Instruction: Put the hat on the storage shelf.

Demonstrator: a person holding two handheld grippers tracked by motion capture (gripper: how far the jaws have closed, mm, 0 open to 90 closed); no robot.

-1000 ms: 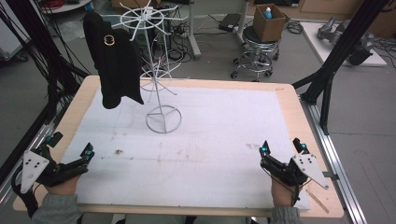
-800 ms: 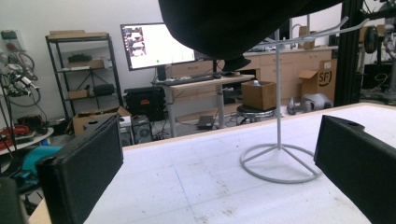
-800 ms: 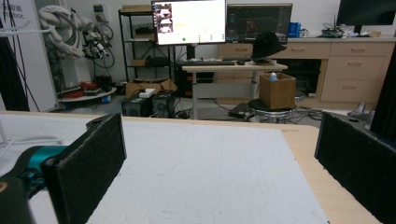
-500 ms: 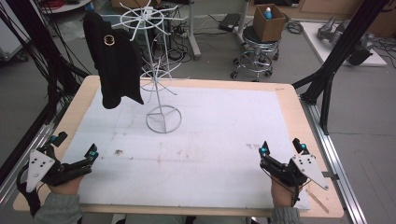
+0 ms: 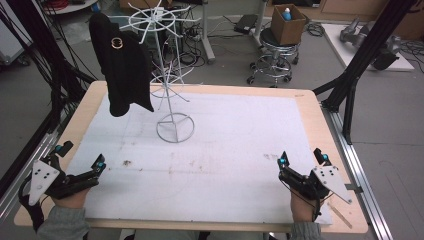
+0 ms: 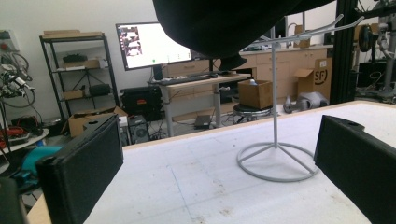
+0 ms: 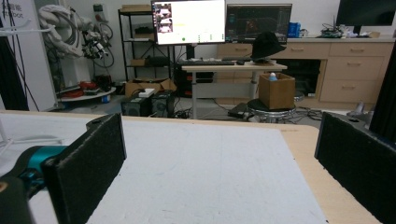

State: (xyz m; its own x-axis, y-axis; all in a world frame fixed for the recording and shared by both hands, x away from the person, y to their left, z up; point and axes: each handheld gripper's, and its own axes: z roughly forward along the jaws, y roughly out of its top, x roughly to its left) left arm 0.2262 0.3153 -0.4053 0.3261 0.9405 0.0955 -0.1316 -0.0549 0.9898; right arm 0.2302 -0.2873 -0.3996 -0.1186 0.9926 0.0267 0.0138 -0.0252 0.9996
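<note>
A white wire rack point(image 5: 170, 75) stands at the table's far left on a round base point(image 5: 175, 128). A black garment point(image 5: 122, 67) with a small metal ring hangs from its upper arms. My left gripper point(image 5: 81, 156) rests open near the front left edge, jaws spread and empty. In the left gripper view the rack's base point(image 6: 276, 161) lies ahead between the jaws, with the black garment point(image 6: 224, 23) overhead. My right gripper point(image 5: 303, 159) sits open at the front right, nothing between its jaws, which point across bare mat point(image 7: 201, 163).
A white mat point(image 5: 215, 150) covers the wooden table point(image 5: 310, 107). Black frame posts point(image 5: 357, 65) rise at the right rear and left. Behind the table are a stool carrying a cardboard box point(image 5: 287, 22), desks and monitors point(image 7: 189, 21).
My left gripper has shifted slightly to the right along the front edge. The right gripper, rack and garment have stayed put.
</note>
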